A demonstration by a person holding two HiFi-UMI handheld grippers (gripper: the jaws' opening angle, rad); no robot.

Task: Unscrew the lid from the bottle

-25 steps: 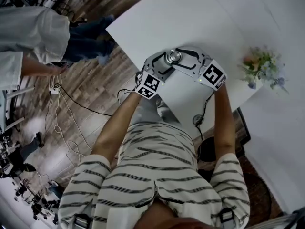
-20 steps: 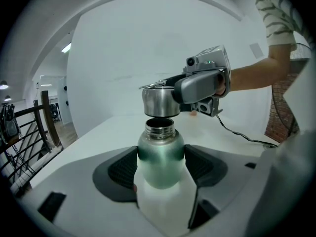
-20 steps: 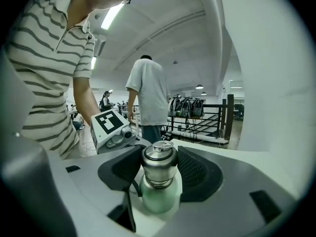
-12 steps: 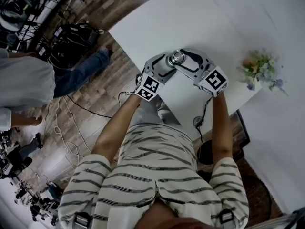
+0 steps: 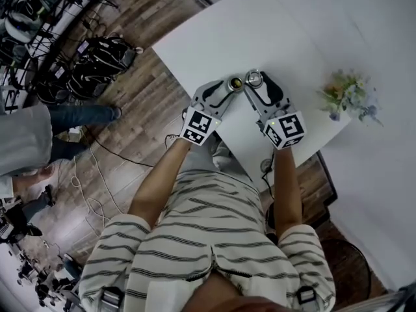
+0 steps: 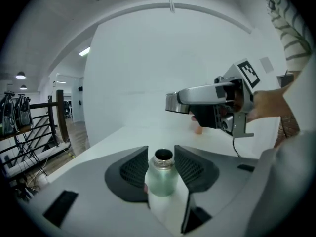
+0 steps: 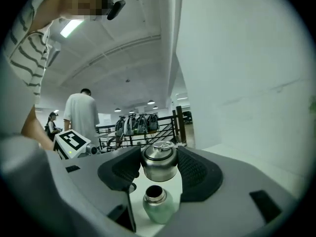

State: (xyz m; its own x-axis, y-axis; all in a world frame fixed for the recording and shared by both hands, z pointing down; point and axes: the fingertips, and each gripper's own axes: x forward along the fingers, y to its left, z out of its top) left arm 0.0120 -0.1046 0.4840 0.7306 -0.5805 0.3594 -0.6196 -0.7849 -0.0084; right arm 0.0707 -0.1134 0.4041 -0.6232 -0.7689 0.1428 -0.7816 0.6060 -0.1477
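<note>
**A:** Where is the bottle just now?

**B:** Between my left fingers (image 6: 132,168). They have just been closing, and the bottle (image 6: 161,179) stands upright between them, with their black faces pressed on its shoulders from either side. It is pale green and matt, rounded at the shoulder, with a bare threaded metal neck and a dark, open mouth. Its foot is hidden behind my own grey body, so I cannot tell whether it rests on anything.

**A:** And the lid?

**B:** Off. My right fingers (image 7: 195,174) pinch the lid (image 7: 159,163) by its sides. It is brushed steel, a squat dome with a dark groove round its top and a small flat handle on the crown. It hangs just above the bottle's mouth with a gap between steel and neck.

**A:** What are your fingers like?

**B:** They are broad, curved shells of black rubber. The inner faces are finely meshed, and they are set in smooth grey plastic. Each hand carries a cube with black-and-white square markers.

**A:** Where does all this sit?

**B:** In the head view, both pairs meet tip to tip over the near edge of the white bench (image 5: 292,31), which is smooth and flat. The lid is just beside the bottle's mouth. A small bunch of pale flowers (image 5: 348,95) stands well apart, near the bench's right edge.
</note>
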